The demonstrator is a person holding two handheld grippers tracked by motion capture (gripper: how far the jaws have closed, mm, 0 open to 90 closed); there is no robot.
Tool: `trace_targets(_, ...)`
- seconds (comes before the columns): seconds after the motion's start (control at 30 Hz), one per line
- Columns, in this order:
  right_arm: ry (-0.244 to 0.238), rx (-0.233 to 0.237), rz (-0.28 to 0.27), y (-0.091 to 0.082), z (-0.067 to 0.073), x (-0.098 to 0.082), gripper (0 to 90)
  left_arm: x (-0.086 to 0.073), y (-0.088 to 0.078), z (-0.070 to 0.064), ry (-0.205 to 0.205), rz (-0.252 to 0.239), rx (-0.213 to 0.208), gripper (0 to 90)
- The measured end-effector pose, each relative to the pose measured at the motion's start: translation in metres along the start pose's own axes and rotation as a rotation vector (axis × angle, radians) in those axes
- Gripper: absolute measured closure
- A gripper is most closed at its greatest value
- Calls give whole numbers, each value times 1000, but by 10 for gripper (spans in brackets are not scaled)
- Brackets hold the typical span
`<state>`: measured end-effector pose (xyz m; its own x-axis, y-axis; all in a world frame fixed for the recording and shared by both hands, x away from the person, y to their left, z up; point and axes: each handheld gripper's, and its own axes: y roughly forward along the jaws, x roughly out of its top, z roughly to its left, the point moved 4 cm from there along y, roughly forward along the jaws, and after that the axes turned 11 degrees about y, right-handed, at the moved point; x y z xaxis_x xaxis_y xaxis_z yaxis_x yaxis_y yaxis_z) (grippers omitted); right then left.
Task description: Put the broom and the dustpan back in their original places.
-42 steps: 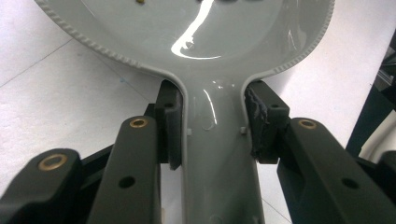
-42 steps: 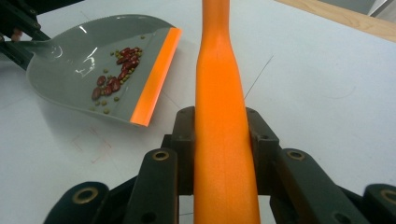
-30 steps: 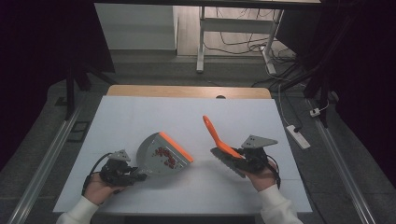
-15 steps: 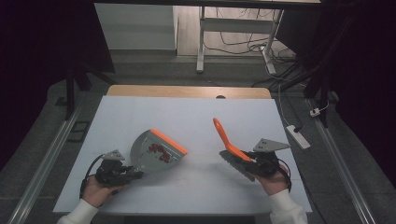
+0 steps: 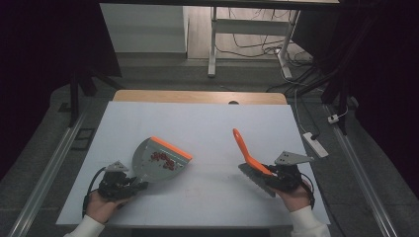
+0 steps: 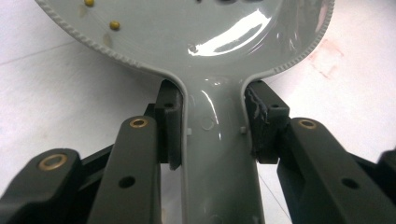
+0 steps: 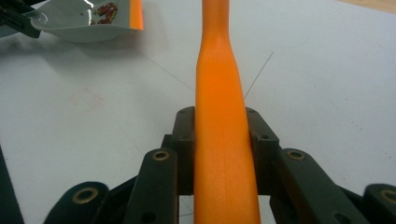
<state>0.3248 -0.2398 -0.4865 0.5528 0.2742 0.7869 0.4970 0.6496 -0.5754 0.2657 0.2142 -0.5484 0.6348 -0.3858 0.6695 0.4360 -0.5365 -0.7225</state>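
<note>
One grey plastic dustpan with an orange front lip (image 5: 159, 159) and one brush with an orange plastic handle and dark bristles (image 5: 249, 160) are held over a white table (image 5: 197, 123), w/ two hand-held black grippers, one per hand.

The left gripper (image 5: 129, 184) is near the table's front-left corner; the right gripper (image 5: 271, 174) is near its front-right. The dustpan is left of centre, lip pointing away from the person; the brush handle angles up and away toward the table's middle, bristles low by the right hand (image 5: 295, 193). The two tools are well apart.

The high view shows a cluster of small red bits in the pan, too small to count. The left gripper view adds two yellow beads (image 6: 114, 24) on the pan floor and a faint reddish stain on the tabletop. The right gripper view shows the dustpan at upper left, far off.

Jaws: the left gripper is clamped on the dustpan's grey neck, pads pressed to both sides. The right gripper is clenched on the orange brush handle, pads tight on each side.
</note>
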Motion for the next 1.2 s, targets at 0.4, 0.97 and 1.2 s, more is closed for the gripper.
trace_targets(0.4, 11, 29, 17, -4, 5, -9, 700, -6, 0, 7, -97, -11, 109, 616)
trace_targets(0.97, 48, 21, 51, -9, 5, -21, 700, -6, 2, 21, -234, -50, 216, 616)
trace_targets(1.2, 89, 6, 82, -2, -3, -25, 700, -3, 6, 23, -253, -50, 231, 616)
